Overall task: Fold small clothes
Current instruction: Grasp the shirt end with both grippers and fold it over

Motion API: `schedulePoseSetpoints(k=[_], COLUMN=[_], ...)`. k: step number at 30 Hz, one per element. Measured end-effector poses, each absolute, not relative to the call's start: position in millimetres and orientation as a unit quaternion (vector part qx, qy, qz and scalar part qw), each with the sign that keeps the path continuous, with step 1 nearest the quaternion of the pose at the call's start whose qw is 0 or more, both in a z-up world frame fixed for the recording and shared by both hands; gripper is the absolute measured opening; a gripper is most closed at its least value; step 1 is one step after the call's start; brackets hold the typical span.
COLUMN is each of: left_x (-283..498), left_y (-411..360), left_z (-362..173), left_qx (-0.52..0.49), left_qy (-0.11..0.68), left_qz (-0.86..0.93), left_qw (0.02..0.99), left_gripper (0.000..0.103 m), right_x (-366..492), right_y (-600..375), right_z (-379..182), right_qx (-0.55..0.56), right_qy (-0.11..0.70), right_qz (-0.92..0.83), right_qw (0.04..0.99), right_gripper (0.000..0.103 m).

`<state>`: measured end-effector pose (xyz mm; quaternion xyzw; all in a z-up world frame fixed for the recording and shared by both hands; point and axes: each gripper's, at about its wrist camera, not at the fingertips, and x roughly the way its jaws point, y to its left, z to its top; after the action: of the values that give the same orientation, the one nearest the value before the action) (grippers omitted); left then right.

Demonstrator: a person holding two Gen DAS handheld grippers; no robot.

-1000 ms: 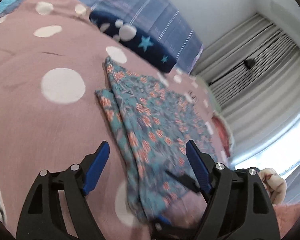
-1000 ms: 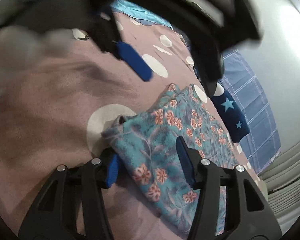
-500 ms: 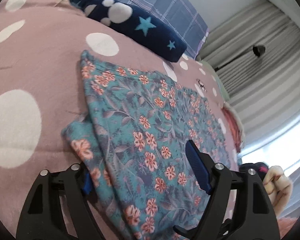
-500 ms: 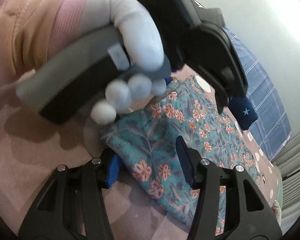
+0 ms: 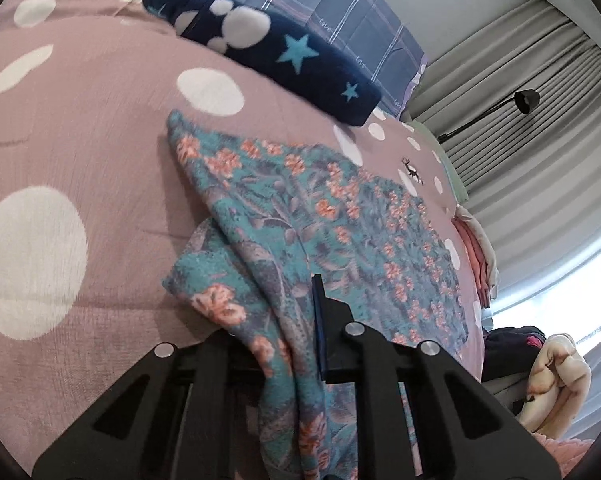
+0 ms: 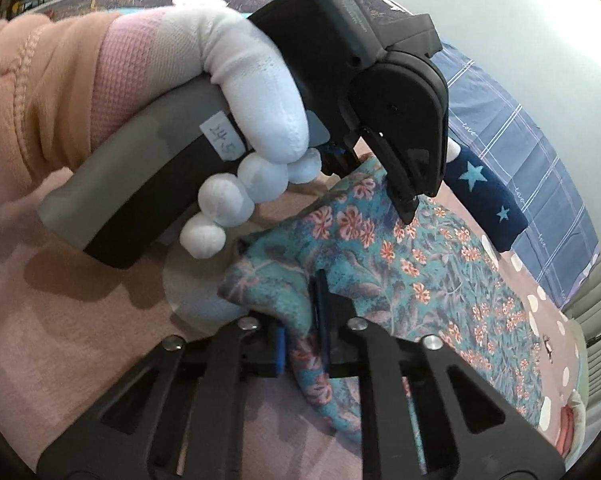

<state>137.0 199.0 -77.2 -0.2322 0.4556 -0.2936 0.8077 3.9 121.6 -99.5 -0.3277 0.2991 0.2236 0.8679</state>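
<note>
Floral garment (image 5: 340, 216) is lying on the bed (image 5: 80, 140), near a navy pillow (image 5: 284, 56). Both grippers' jaws have just been closing and are now clamping its near edge: left gripper (image 5: 284, 320) on one bunched corner, right gripper (image 6: 304, 340) on the other. Lifting for the fold is likely coming next.

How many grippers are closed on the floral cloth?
2: the left gripper pinches a bunched edge of the floral cloth; the right gripper pinches the near corner. Both have just closed.
</note>
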Motion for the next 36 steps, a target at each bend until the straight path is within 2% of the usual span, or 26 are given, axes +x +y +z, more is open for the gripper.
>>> schedulePoseSetpoints(k=[11,18,26,36], left_x=[139,147,151,146], left_y=[160,93,-41,-181], left_z=[-29,-8,18,-16], left_qx=[-0.225,-0.205,-0.068,0.084], left_qy=[0.419,0.416,0.421,0.447], left_qz=[-0.305,-0.312,-0.308,-0.318], left_qw=[0.825,0.829,0.85,0.832], left_gripper=[0.012,0.012,0.012,0.012], right_x=[-3,15,20,-4], right_y=[59,-41,-169,-273], right_z=[-35,-12,-22,-65], right_qx=[-0.213,-0.071,0.08,0.186], right_qy=[0.26,0.277,0.295,0.328], right_qz=[0.211,0.188,0.154,0.094], right_qw=[0.918,0.939,0.94,0.921], right_gripper=[0.007,0.007,0.006,0.006])
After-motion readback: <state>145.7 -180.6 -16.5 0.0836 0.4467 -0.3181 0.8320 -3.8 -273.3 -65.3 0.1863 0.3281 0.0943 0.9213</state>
